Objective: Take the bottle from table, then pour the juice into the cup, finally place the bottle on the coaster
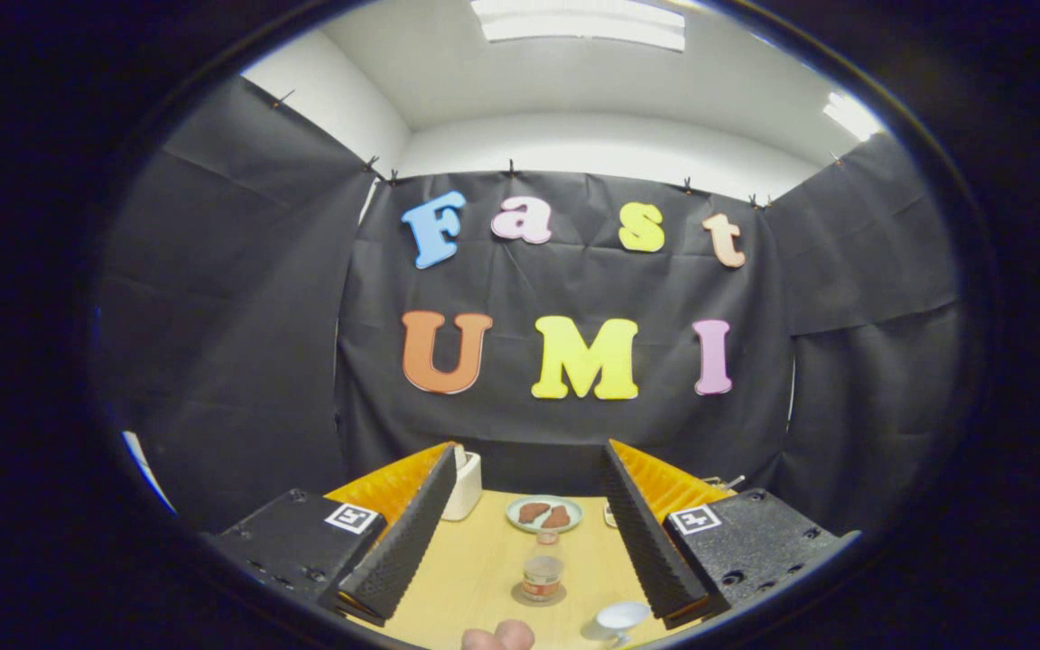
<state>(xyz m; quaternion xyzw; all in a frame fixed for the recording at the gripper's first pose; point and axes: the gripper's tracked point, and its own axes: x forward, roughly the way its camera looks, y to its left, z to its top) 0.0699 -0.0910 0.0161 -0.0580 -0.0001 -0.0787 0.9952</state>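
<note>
Gripper (531, 460) released, fingers spread wide; bottle (543, 571) upright between and just ahead of them on what appears a coaster (520, 597), cup (620, 617) beside the right finger; any travel should stay centred, clear of both

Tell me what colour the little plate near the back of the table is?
The plate looks pale green, with brown food on it, seen in the gripper view beyond the open gripper.

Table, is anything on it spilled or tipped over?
Nothing stands out. The small clear juice bottle stands upright between the fingers of the open gripper, the white cup sits upright near it, and the pale round plate holds its brown food. The light wooden table looks dry.
</note>
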